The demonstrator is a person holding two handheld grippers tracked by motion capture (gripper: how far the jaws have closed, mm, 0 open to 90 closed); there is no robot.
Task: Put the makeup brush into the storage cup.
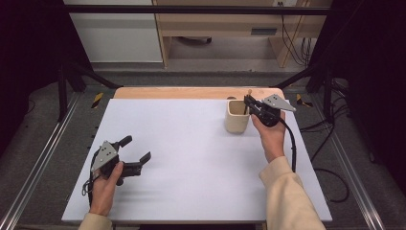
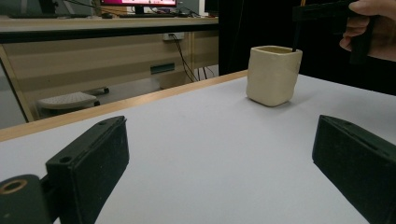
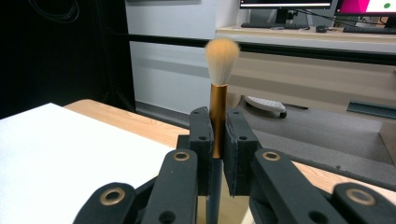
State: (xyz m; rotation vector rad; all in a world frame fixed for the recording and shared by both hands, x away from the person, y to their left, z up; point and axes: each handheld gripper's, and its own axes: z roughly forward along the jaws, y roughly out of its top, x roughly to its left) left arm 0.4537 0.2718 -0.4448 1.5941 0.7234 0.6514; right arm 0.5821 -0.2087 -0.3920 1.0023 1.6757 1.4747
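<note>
Above the cup, the right claw grips a brush (bristles up) — left claw open.

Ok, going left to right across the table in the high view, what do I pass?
Left tongs, open and empty → cream cup → right tongs, shut on a brush over the cup's right rim.

Your table: bright, even overhead light, soft shadows. Surrounds dim. Bkgd soft in gripper views; no glare.
</note>
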